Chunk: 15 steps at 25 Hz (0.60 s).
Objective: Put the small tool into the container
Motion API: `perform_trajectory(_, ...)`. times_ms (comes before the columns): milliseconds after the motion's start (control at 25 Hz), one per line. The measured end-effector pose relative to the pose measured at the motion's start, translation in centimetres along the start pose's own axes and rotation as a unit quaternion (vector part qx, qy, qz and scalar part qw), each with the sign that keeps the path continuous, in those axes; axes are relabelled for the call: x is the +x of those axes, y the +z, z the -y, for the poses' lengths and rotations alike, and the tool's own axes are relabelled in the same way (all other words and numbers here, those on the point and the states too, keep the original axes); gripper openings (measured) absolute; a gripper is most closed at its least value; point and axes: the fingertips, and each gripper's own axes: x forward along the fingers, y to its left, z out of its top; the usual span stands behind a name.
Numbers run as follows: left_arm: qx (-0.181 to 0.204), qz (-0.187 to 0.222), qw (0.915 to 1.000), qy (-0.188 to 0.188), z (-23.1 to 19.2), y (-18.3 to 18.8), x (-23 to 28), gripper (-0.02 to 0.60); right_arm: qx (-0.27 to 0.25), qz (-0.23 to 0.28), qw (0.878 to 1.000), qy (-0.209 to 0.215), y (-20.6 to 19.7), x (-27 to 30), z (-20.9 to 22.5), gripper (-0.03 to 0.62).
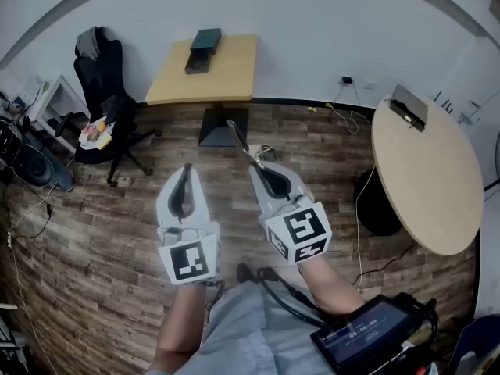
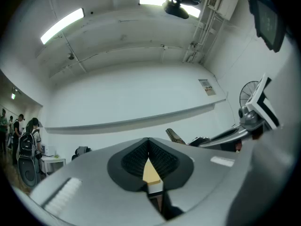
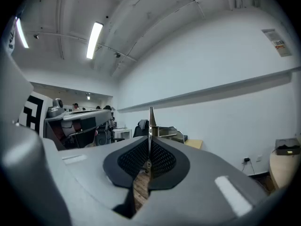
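Note:
My right gripper (image 1: 262, 167) is shut on a small thin metal tool (image 1: 241, 141) that sticks out forward past its tips, over the wooden floor. In the right gripper view the tool (image 3: 151, 121) stands as a narrow blade rising from between the closed pads. A dark box-like container (image 1: 204, 49) sits on the rectangular wooden table (image 1: 230, 76) well ahead of both grippers. My left gripper (image 1: 186, 170) hovers beside the right one, shut with nothing in it (image 2: 148, 141). The left gripper view also catches the tool (image 2: 175, 136) off to the right.
A large round table (image 1: 426, 178) stands at the right with a dark device on it. A black office chair (image 1: 105, 92) is at the left, near cluttered shelves. Cables trail on the plank floor (image 1: 94, 233). A tablet-like unit (image 1: 367, 338) hangs at the person's waist.

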Motion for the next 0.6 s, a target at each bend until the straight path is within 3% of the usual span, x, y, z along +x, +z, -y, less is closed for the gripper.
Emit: perform_trajectory(600,0.011,-0.012,0.9998,0.010,1.3,-0.9,-1.6,0.011,0.033,0.011,0.999,0.013,-1.3,-1.5,0.9,0.004)
